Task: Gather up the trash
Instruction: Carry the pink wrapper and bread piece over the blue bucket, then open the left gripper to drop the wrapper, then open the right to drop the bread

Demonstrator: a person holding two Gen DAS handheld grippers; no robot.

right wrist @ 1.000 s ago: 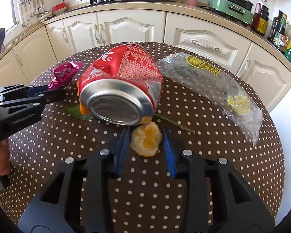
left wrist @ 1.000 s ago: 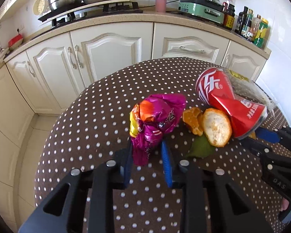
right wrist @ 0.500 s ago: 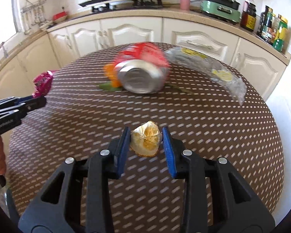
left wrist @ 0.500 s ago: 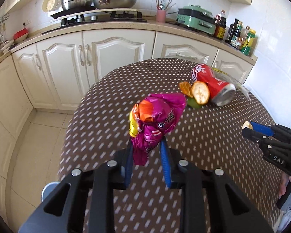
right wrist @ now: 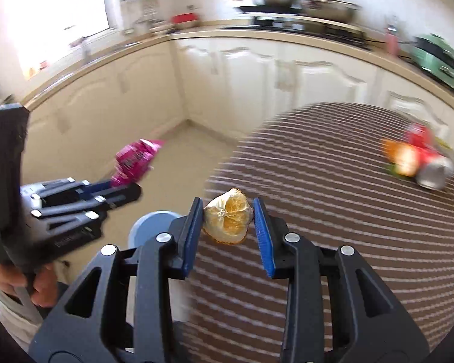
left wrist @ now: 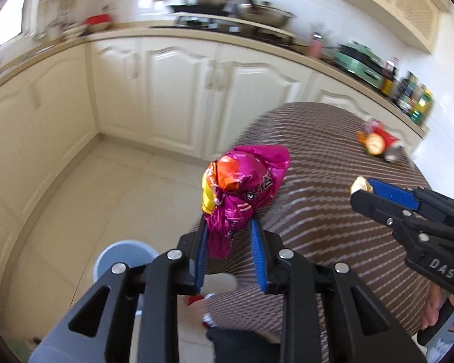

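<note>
The left gripper [left wrist: 228, 227], at the lower centre of its own view, is clamped on a crumpled pink wrapper [left wrist: 242, 181], while the right gripper [right wrist: 228, 220], lower centre of its view, pinches a piece of orange peel [right wrist: 228, 216], both angled downward.

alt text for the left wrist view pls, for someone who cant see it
The left gripper holds a crumpled magenta snack wrapper at the edge of a round brown table, with a pale blue bin on the tiled floor below. At right, the right gripper carries a piece of orange peel; a crushed red can lies on the far side of the table.
</note>
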